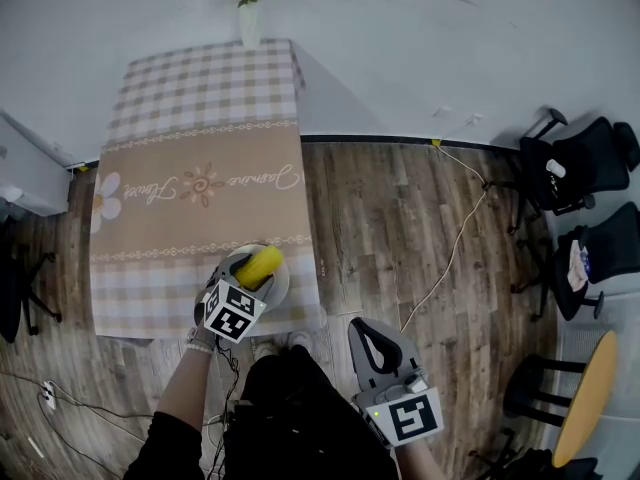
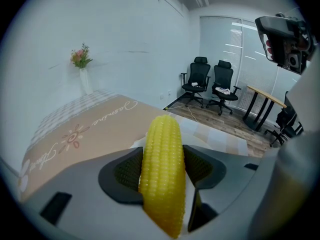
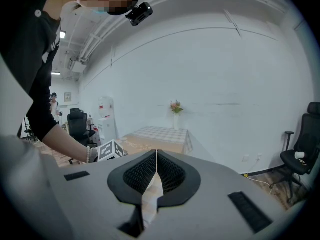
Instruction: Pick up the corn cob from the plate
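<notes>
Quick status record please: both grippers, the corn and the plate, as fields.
left gripper: shut on the corn cob, over the plate
corn cob: yellow, clamped mid-length, both ends sticking out past the jaws
corn clear of plate: cannot tell
plate: white, at the near edge of the table
right gripper: jaws together, nothing held, away from the table

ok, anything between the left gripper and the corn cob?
Nothing visible does. The corn cob sits directly between the jaws of the left gripper, which are closed on it, over the plate.
</notes>
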Available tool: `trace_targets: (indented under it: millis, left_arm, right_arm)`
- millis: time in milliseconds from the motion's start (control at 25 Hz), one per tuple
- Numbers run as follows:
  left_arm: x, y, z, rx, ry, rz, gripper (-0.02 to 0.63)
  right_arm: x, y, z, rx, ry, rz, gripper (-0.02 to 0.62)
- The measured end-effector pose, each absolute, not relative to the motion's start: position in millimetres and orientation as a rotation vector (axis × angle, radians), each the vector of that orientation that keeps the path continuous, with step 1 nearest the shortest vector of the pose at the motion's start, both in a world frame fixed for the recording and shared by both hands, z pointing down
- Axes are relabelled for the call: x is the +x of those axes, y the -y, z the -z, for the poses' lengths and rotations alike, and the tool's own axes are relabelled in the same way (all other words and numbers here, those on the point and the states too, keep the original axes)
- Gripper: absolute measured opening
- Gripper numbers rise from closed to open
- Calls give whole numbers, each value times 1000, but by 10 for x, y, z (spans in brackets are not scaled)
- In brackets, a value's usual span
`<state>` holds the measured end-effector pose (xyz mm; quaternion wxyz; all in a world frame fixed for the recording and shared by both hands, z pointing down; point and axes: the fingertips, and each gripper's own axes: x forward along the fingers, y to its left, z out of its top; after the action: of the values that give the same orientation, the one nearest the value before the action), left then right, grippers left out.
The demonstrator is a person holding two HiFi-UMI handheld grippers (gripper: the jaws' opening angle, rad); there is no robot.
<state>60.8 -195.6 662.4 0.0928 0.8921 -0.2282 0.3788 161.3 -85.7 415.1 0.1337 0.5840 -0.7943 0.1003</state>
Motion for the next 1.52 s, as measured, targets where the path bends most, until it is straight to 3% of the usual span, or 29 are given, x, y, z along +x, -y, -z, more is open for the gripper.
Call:
trace_targets:
  millis: [1520]
  left_arm:
    - [257, 1677, -5039, 2800, 908, -743, 258]
  right_arm:
    - [1096, 943, -3823, 1578, 2430, -99, 43]
